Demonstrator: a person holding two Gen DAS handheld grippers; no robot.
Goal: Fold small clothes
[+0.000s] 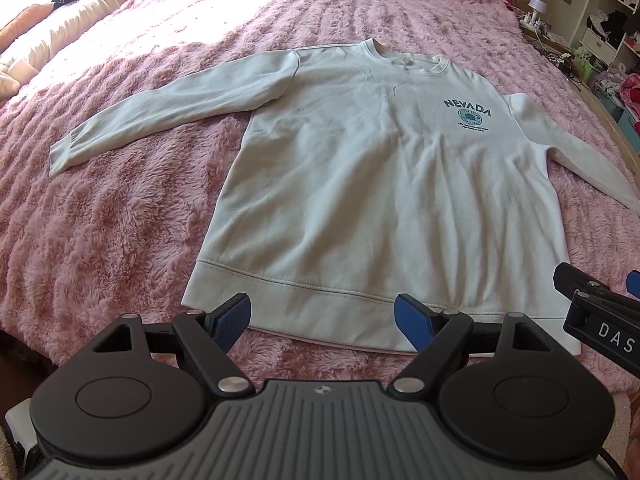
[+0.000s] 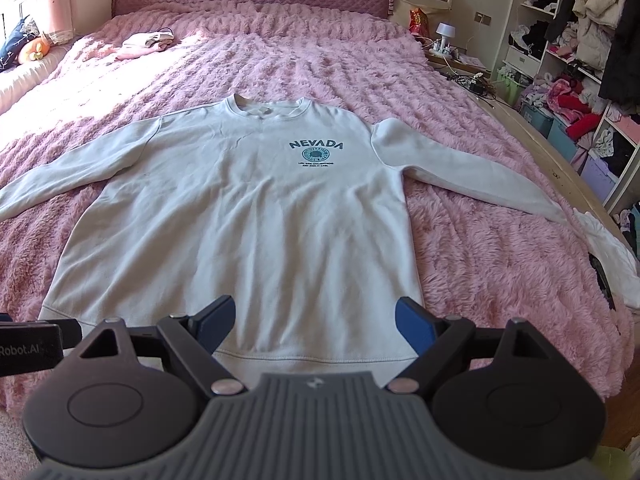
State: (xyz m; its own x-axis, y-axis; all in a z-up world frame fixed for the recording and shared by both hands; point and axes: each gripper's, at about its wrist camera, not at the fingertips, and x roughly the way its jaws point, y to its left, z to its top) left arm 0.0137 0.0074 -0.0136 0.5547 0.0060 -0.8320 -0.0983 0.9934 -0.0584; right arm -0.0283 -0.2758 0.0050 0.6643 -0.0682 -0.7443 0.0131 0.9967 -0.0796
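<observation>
A pale grey-white long-sleeved sweatshirt (image 1: 360, 184) with a "NEVADA" print lies flat and face up on a pink fluffy bed cover, both sleeves spread out to the sides. It also shows in the right wrist view (image 2: 248, 232). My left gripper (image 1: 322, 322) is open and empty, just above the sweatshirt's bottom hem near its left corner. My right gripper (image 2: 314, 326) is open and empty above the hem near the right corner. The right gripper's side shows at the right edge of the left wrist view (image 1: 596, 304).
The pink bed cover (image 2: 480, 248) fills the bed. A small pile of pink clothes (image 2: 146, 44) lies near the headboard. A white garment (image 2: 608, 256) lies at the bed's right edge. Shelves with clothes (image 2: 580, 80) and a nightstand stand to the right.
</observation>
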